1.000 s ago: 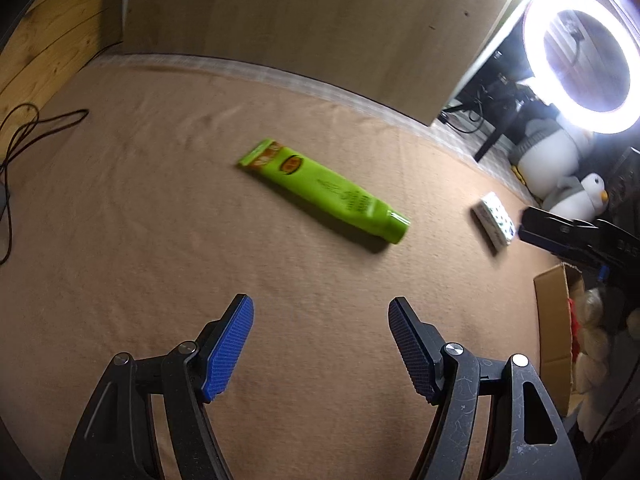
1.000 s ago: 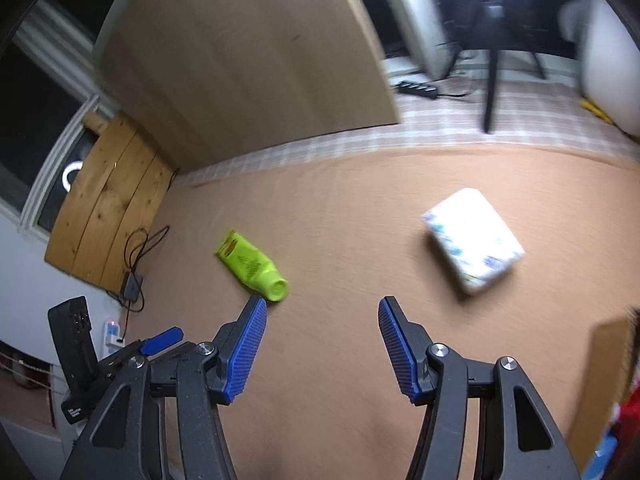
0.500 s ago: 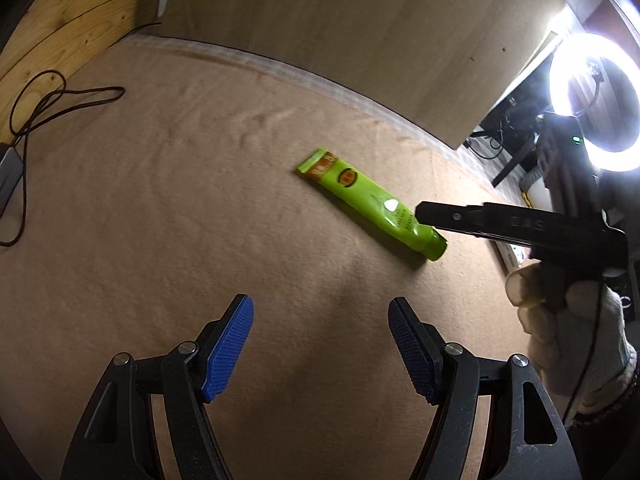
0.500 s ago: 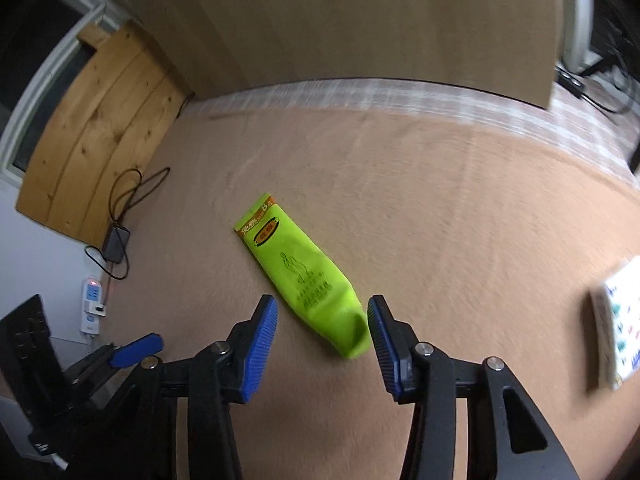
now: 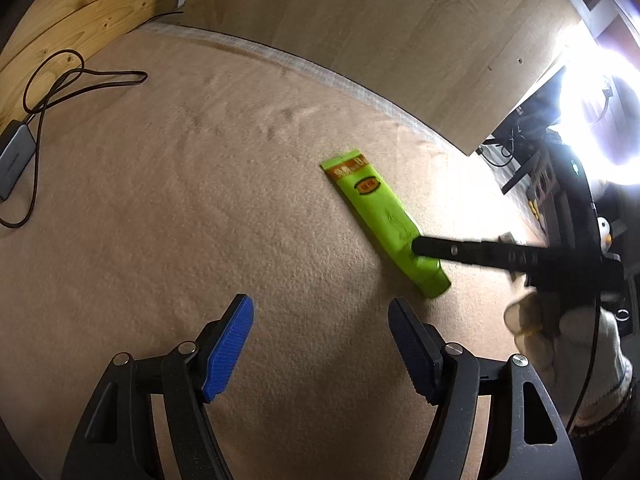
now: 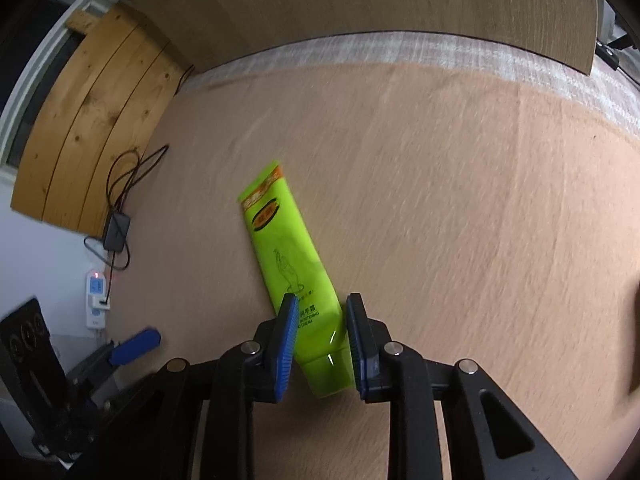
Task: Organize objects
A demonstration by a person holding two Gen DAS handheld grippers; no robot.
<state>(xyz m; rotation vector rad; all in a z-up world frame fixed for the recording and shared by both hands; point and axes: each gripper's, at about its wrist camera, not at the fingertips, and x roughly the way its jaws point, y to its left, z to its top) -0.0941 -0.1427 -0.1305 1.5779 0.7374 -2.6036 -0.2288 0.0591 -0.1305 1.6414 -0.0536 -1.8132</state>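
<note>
A bright green tube lies on the tan carpet, cap end toward me. My right gripper straddles the tube just above its cap. Its jaws are closing and both blue pads touch the tube's sides. In the left wrist view the same green tube lies right of centre, with a black finger of the right gripper across its lower part. My left gripper hovers open over bare carpet, short of the tube and to its left, holding nothing.
A large wooden board leans along the carpet's far edge. A black cable with an adapter lies at the left by a plank panel. A ring light glares at the right. A gloved hand holds the right gripper.
The right gripper came down over the tube's cap end and narrowed its jaws onto it. The left gripper drifted slightly and stayed open.
</note>
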